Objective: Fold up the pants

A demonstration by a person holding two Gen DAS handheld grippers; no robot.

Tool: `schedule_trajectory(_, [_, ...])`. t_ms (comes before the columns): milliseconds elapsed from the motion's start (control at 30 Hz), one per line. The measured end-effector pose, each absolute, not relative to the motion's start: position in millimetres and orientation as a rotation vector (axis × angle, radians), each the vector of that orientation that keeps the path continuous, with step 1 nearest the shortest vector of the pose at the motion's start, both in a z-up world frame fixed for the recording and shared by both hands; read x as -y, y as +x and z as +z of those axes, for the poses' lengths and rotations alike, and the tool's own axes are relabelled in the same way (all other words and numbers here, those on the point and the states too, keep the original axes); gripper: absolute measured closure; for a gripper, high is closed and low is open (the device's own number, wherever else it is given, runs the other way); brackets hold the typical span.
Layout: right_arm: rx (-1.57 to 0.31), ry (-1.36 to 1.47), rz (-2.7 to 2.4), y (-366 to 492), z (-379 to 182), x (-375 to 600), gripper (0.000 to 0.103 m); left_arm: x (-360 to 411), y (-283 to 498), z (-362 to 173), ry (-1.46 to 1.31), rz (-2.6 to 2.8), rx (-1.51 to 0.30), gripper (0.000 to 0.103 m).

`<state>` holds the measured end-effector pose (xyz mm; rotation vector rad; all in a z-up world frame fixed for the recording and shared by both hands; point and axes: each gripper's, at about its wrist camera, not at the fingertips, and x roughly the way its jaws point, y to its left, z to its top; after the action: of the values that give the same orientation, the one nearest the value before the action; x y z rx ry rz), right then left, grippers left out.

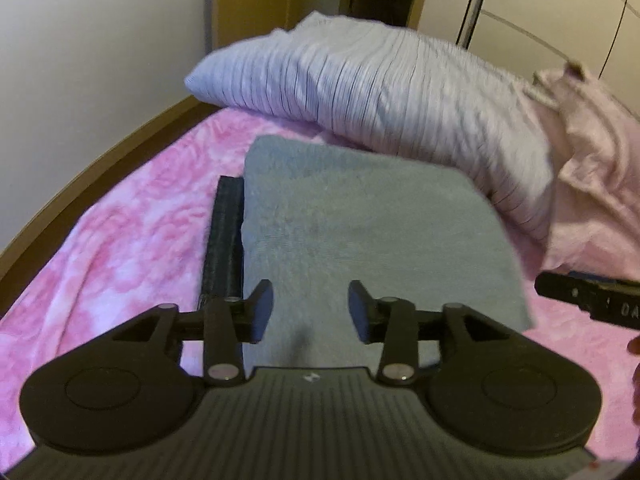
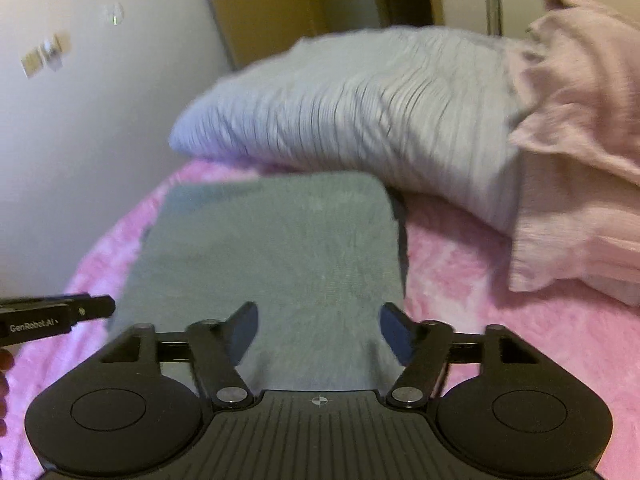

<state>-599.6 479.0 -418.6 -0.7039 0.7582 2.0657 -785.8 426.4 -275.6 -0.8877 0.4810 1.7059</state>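
With both the left gripper and right gripper open and empty above the folded grey fleece pants on the pink bed, a careless sweep risks snagging and unfolding the top layer.

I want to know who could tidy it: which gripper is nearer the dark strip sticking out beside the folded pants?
Left. The left gripper hangs open by the pants' near edge, close to the strip. The right gripper is open nearer the opposite side.
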Motion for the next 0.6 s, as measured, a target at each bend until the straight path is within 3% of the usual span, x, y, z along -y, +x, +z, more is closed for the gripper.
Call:
schedule_trajectory(233, [-0.764, -0.647, 2.089, -564, -333, -410, 0.033, -352, -754, -188, -0.896, 1.723, -0.403, 0.046])
schedule_trajectory(300, [-0.744, -0.638, 2.104, -558, -308, -390, 0.032, -329, -742, -161, -0.883, 1.737, -0.4, 0.036])
schedule_trajectory(433, [-0.722, -0.619, 2.15, -547, -262, -352, 0.03, -288, -715, -116, -0.841, 1.761, -0.412, 0.033])
schedule_trajectory(600, [-0.667, -0.649, 2.204, -531, -224, -303, 0.029, -236, -681, -76, -0.811, 1.77, -0.379, 0.021])
